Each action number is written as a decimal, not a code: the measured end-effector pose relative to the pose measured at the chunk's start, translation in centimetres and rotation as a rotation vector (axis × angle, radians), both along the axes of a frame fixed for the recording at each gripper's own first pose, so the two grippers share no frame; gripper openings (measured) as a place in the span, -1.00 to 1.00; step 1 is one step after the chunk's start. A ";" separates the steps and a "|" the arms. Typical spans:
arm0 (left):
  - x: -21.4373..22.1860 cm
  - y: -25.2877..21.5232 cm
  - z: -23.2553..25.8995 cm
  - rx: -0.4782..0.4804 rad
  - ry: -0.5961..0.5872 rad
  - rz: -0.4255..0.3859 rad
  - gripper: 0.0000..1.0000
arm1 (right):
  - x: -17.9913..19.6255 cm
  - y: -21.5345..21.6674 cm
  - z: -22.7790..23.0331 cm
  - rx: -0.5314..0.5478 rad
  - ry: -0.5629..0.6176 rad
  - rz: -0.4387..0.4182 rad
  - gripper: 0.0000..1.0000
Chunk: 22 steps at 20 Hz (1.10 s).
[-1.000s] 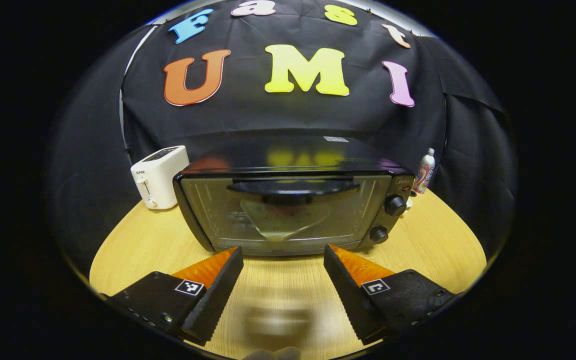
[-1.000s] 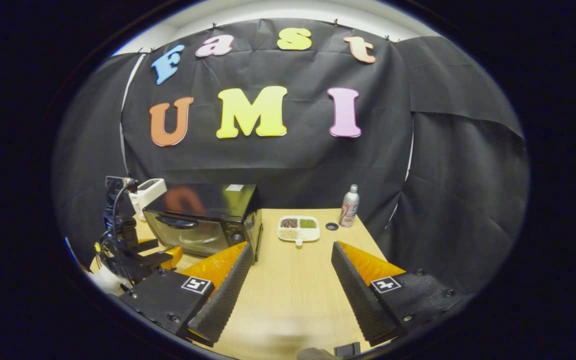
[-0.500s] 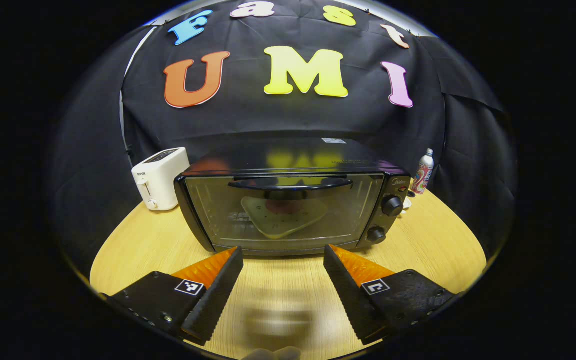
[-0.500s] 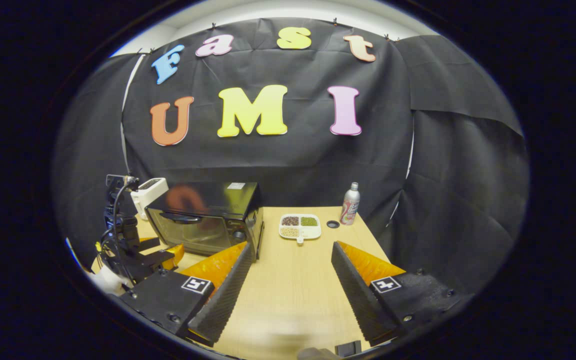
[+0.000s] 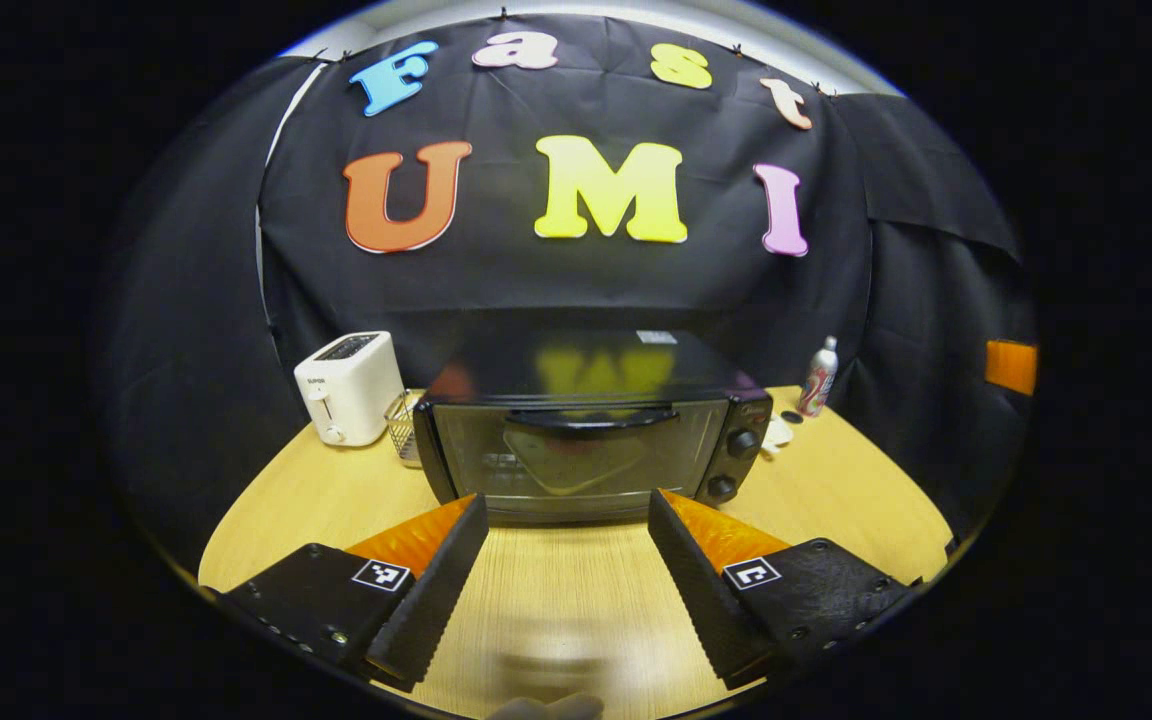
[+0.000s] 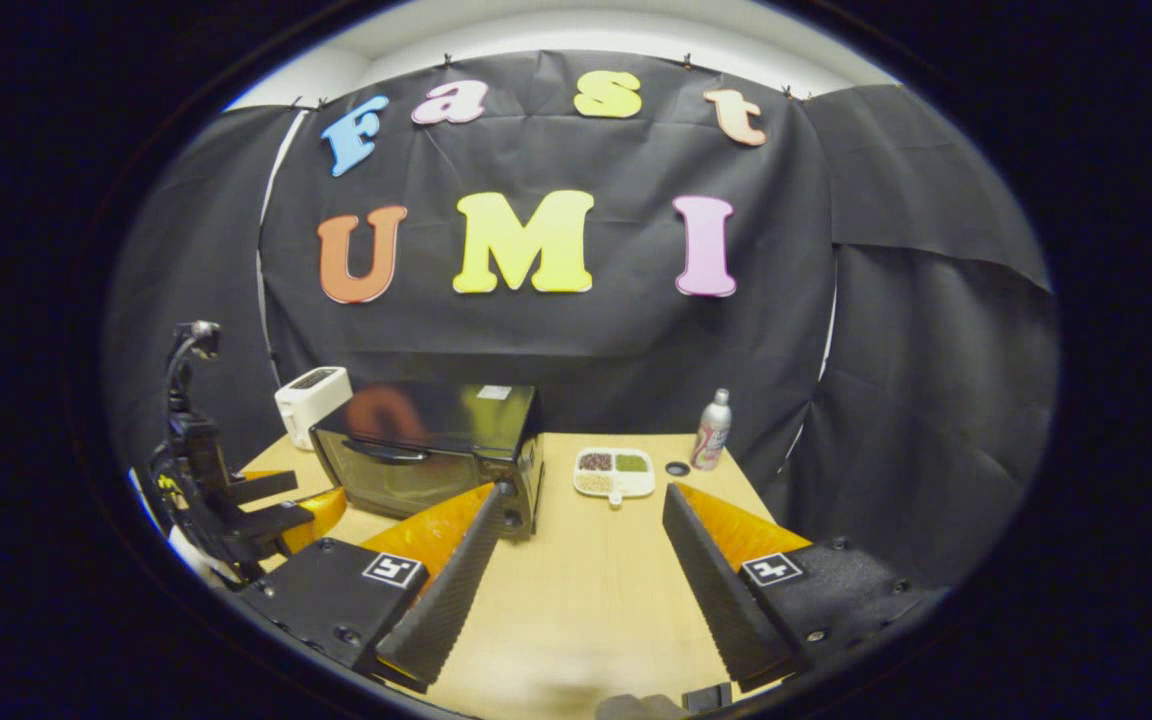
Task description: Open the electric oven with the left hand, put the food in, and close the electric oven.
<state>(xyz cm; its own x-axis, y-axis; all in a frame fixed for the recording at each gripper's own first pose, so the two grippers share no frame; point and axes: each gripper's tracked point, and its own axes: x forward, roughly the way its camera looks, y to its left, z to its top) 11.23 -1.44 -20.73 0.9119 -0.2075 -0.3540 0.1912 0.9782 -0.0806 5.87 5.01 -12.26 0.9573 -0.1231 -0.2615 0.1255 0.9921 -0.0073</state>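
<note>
A: Item one, electric oven (image 5: 586, 440)?
B: Sitting shut on the worktop (image 5: 836, 500), its door handle (image 5: 591, 418) untouched. I judge the opening step is not yet begun.

A: Item two, left gripper (image 5: 568, 530)?
B: Hovering in front of the oven, jaws standing wide, holding nothing. Next it is needing to reach the handle.

A: Item three, right gripper (image 6: 581, 540)?
B: Likewise gaping, empty, right of the oven.

A: Food?
B: Tray of food (image 6: 615, 472) lying just right of the oven; bare worktop in front is leaving room for the door.
</note>
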 end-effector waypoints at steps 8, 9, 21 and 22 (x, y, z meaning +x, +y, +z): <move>-6.4 4.3 13.3 -0.026 -0.202 0.052 0.95 | -3.9 0.6 8.7 0.016 -0.198 0.010 0.94; -7.6 4.8 14.8 -0.021 -0.225 0.066 0.95 | -4.5 0.1 9.8 0.023 -0.222 0.007 0.94; -18.4 1.1 23.0 -0.027 -0.375 0.099 0.93 | -13.3 -6.7 13.6 0.047 -0.342 0.021 0.93; -18.8 0.6 23.0 -0.030 -0.373 0.096 0.92 | -13.9 -6.9 13.3 0.050 -0.333 0.028 0.93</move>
